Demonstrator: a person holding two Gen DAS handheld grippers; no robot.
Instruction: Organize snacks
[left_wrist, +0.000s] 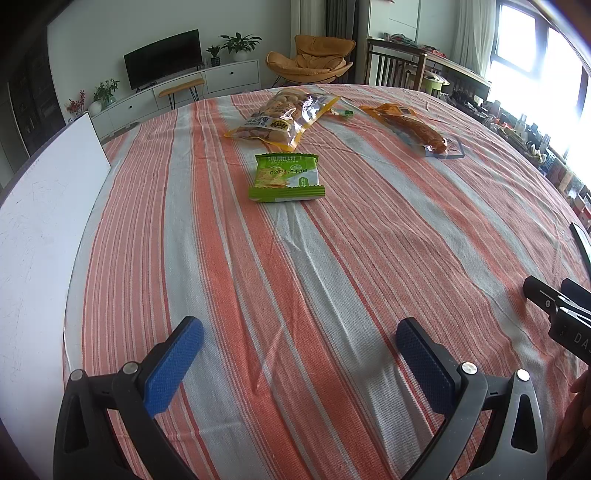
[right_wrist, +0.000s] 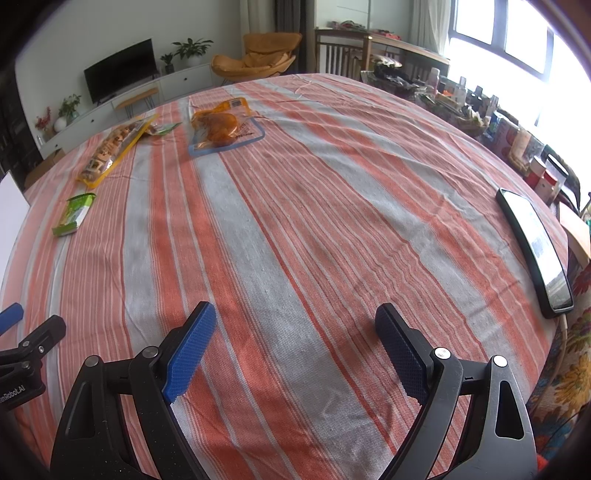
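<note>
Closest of all are the two tongs. The left tongs (left_wrist: 299, 339) hang low over the striped cloth (left_wrist: 332, 277) on the counter, with their blue pads wide apart and nothing between them. The right tongs (right_wrist: 295, 326) hang the same way, pads wide apart and holding nothing. They sit side by side, near each other, at the near edge of the counter.

A black phone (right_wrist: 535, 251) lies on the cloth off to the right side, near the edge. A white board (left_wrist: 40, 236) lies on the left side.

A bit further out is the small green snack packet (left_wrist: 286, 178). It lies flat on the cloth by itself, and it is the nearest snack to the left tongs.

Past it is a big clear bag of round biscuits with a yellow edge (left_wrist: 282, 116). A tiny green wrapper (left_wrist: 345, 113) lies just beside its far end. To the right of that, apart from the others, is a clear packet with orange-brown food inside (left_wrist: 413, 127).

All the snacks are spread out at the far part of the counter. None looks sorted or stacked, and I can see no box or tray for them. So the job looks like it is only at the start. All of the snacks are still left to gather. The green packet looks like the easiest one to pick first.
</note>
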